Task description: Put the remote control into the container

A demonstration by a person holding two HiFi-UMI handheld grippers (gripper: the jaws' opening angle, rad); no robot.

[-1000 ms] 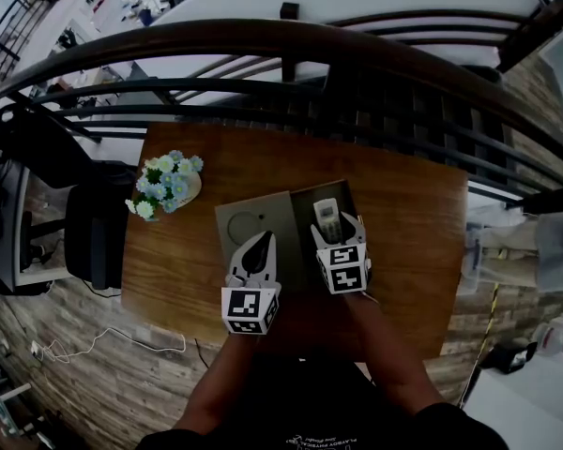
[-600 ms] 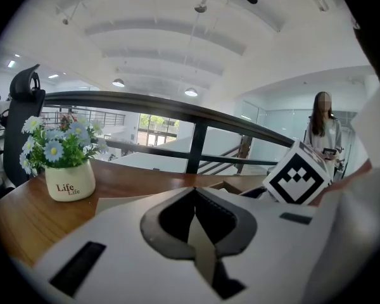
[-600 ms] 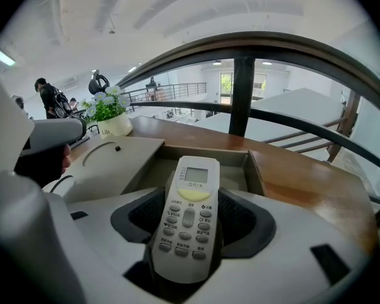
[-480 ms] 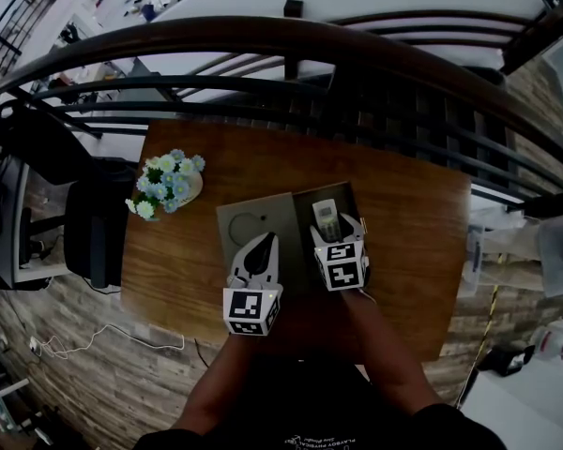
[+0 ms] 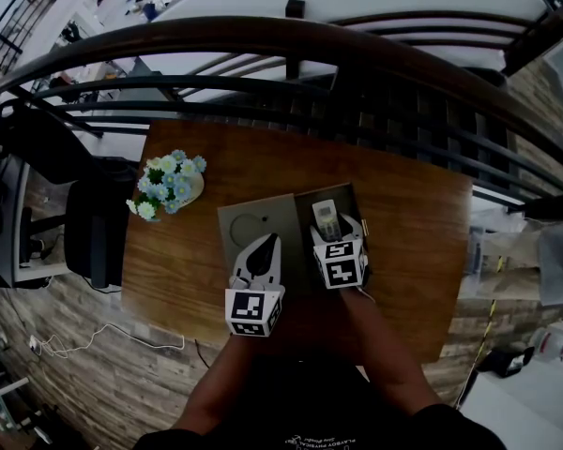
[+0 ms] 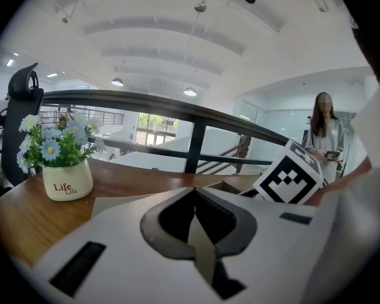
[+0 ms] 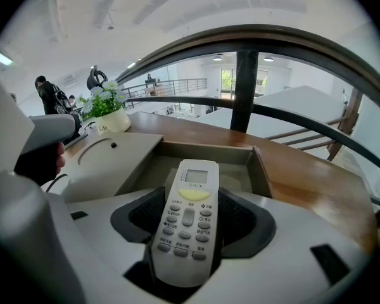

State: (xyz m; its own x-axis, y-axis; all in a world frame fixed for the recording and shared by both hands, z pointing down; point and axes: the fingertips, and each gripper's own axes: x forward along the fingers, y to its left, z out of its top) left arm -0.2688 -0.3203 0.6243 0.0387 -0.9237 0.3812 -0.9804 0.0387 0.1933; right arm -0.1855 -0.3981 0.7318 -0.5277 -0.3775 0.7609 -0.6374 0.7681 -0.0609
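Head view: the right gripper [image 5: 339,233] is holding the slim white remote [image 5: 327,216] over the open, grey, box-shaped container [image 5: 347,195], which is sitting toward the wooden table's [image 5: 403,214] near edge. A flat lid [image 5: 249,223] is lying along its left side.

Left gripper view: the left gripper [image 6: 195,217] is showing its jaws pressed together with nothing between them.

Right gripper view: dark ribbed pads [image 7: 136,215] are clamping the remote's smooth sides, and its screen end is poking over the container's rim.

One desk [image 5: 408,223] is carrying one remote control [image 5: 327,216], one container [image 5: 351,201], one lid [image 5: 251,223], one flower pot [image 5: 174,182]. Two grippers are showing: left gripper [image 5: 266,239], right gripper [image 5: 339,231].
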